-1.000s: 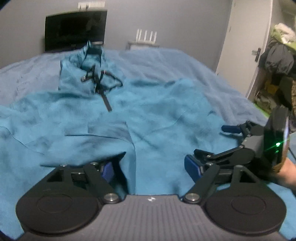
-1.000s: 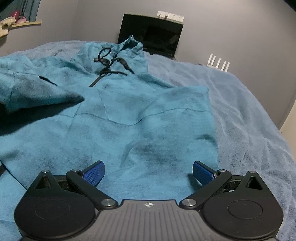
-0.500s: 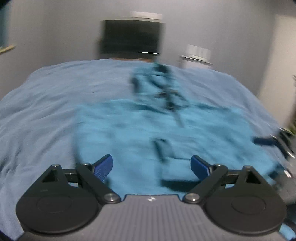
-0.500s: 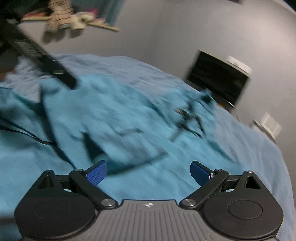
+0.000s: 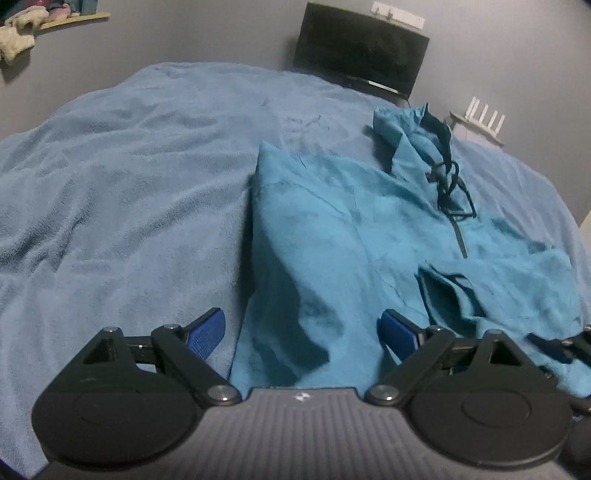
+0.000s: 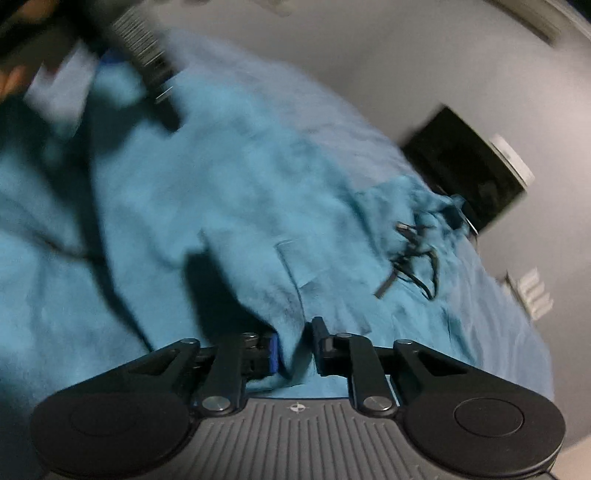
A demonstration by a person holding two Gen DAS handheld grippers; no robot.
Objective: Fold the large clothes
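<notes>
A grey-walled room holds a bed under a pale blue fleece cover that fills most of both views; against the far wall stands a dark screen, with a white router on a small ledge to its right, and a shelf with bundled cloth hangs high on the left wall. A teal hoodie lies on the bed, front up, its hood bunched toward the screen; a dark drawstring tangles below the hood above a short dark zip; its near left edge is folded over and throws a shadow on the cover. The left gripper hangs over the near hem, its jaws spread wide after having just been opening; the blue pads stand apart, one over the cover, the other over the hoodie, with nothing pinched. At the lower right edge of that view the tip of the right gripper shows dimly against the cloth. The right wrist view is tilted and blurred; there the right gripper has just been closing and its jaws pinch a raised fold of the hoodie, which peaks up between the fingers; the drawstring and screen sit to the upper right; in the top left corner a dark blurred shape, likely the left gripper, crosses the cloth.
</notes>
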